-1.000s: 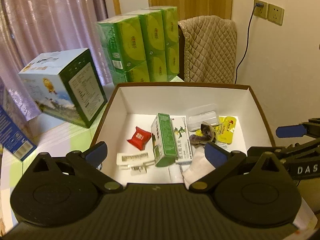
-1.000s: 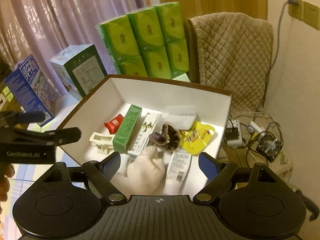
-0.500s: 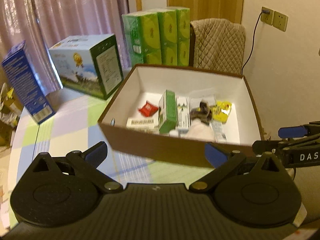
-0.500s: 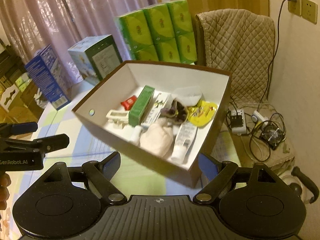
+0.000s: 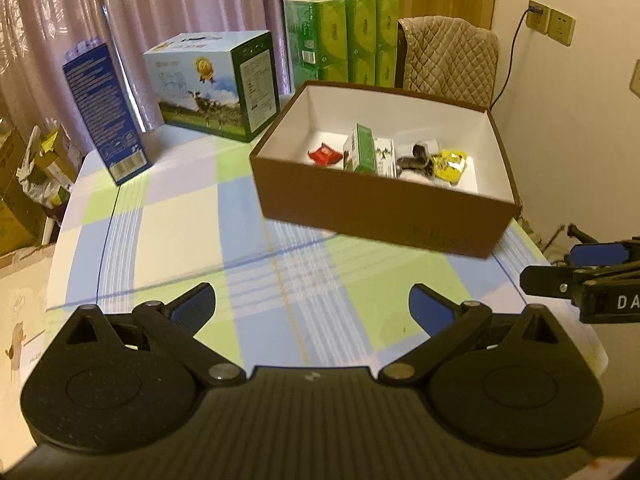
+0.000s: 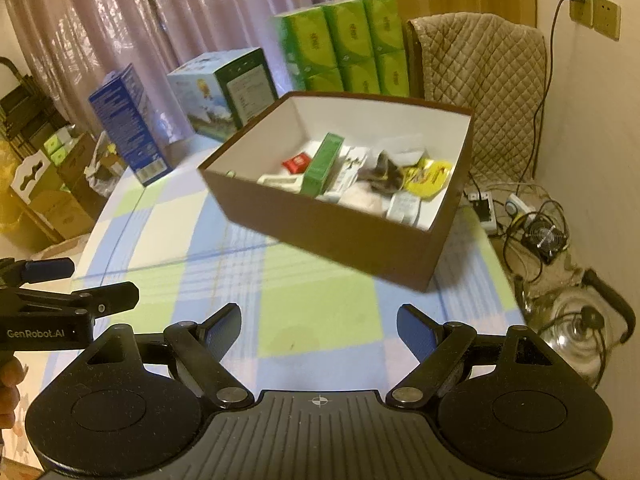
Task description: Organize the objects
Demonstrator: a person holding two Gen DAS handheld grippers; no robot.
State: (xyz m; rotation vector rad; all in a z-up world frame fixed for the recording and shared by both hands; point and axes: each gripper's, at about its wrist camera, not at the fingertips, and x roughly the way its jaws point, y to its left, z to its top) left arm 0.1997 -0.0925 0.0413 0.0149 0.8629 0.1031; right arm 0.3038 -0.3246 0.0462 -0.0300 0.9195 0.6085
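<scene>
A brown cardboard box [image 5: 380,216] [image 6: 332,232] with a white inside sits at the far right of the checked table. It holds a green carton [image 5: 360,152] [image 6: 322,164], a red packet [image 5: 324,154] [image 6: 296,162], a yellow sachet [image 5: 450,162] [image 6: 428,176], a dark bundle [image 5: 416,156] and other small items. My left gripper [image 5: 312,306] hovers open over the near table, well short of the box, with nothing between its fingers. My right gripper [image 6: 320,322] is also open and holds nothing. Each gripper shows at the edge of the other's view.
A blue carton [image 5: 104,108] and a blue-green milk box [image 5: 216,84] stand at the back left. Green tissue packs [image 5: 344,36] are stacked behind the box beside a quilted chair back [image 5: 448,60]. Cables, a fan [image 6: 546,238] and a kettle [image 6: 580,336] lie on the floor at right.
Both grippers have drawn back and up from over the box; it now looks farther away and more of the checked tablecloth shows. Both stay open with nothing held.
</scene>
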